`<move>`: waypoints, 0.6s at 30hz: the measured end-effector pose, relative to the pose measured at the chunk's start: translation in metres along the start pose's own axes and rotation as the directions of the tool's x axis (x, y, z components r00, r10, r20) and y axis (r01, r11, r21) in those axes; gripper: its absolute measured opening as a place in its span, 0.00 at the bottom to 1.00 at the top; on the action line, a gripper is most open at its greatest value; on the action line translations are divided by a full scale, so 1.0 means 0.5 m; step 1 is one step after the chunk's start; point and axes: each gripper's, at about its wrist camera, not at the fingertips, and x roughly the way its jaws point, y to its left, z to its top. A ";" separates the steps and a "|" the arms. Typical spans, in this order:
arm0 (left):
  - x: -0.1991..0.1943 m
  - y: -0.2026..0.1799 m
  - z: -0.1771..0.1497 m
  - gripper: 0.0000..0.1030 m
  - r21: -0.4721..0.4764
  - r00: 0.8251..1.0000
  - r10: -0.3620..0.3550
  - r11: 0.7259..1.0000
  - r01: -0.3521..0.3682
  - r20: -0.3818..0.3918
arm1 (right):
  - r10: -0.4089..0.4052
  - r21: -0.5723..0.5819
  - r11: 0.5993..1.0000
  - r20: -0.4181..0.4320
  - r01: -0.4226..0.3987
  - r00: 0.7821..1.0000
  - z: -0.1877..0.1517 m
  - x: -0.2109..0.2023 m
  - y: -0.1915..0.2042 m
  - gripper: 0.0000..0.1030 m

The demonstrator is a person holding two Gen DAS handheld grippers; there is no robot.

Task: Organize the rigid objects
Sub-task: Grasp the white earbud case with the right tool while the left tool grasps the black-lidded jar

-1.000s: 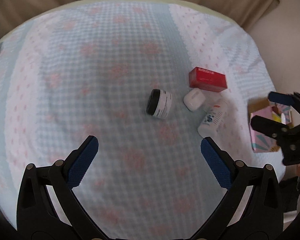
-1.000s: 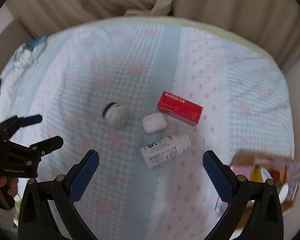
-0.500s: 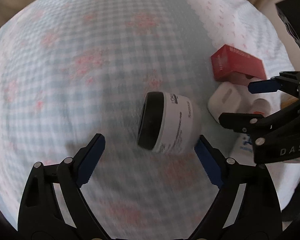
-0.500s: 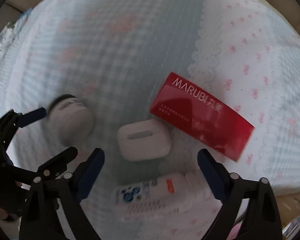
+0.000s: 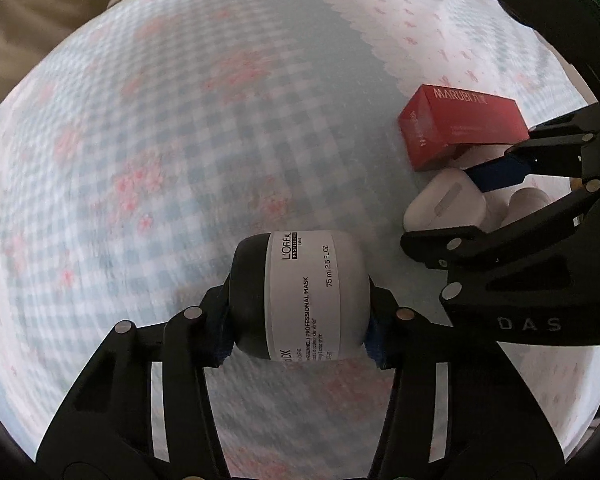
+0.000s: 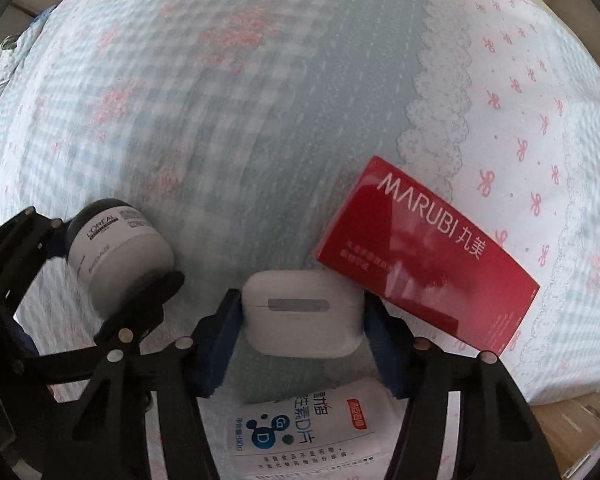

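Observation:
My left gripper point(image 5: 298, 326) is shut on a grey L'Oreal jar point(image 5: 300, 294) with a black lid, lying on its side on the bed. The jar also shows in the right wrist view point(image 6: 120, 252). My right gripper point(image 6: 302, 330) is shut on a white earbuds case point(image 6: 303, 314), which also shows in the left wrist view point(image 5: 444, 204). A red Marubi box point(image 6: 424, 256) lies just right of the case, touching it. A white vitamin bottle point(image 6: 308, 428) lies on its side below the case, between the right gripper's arms.
The bed cover point(image 5: 180, 140) is blue-white check with pink flowers and a white lace-edged strip point(image 6: 520, 120) at the right. Beige fabric point(image 5: 40, 12) lies beyond the far edge. A wooden surface point(image 6: 572, 424) shows at the lower right.
Both grippers moved down to the bed and shut: the left on the jar, the right on the earbuds case. Both were open half a second ago.

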 end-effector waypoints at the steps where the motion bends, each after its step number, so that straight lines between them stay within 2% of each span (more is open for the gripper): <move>1: 0.002 0.000 0.002 0.45 0.001 1.000 -0.002 1.000 0.002 0.001 | -0.002 -0.002 1.000 0.002 0.002 1.000 0.000 0.000 0.002 0.54; 9: -0.018 0.013 -0.012 0.45 0.010 1.000 -0.012 1.000 0.012 0.005 | -0.002 0.020 1.000 0.027 0.001 1.000 -0.016 -0.015 0.011 0.54; 18: -0.104 0.025 -0.030 0.45 -0.016 0.999 -0.021 1.000 0.021 0.045 | 0.023 0.083 0.996 0.070 -0.029 0.997 -0.096 -0.074 -0.010 0.54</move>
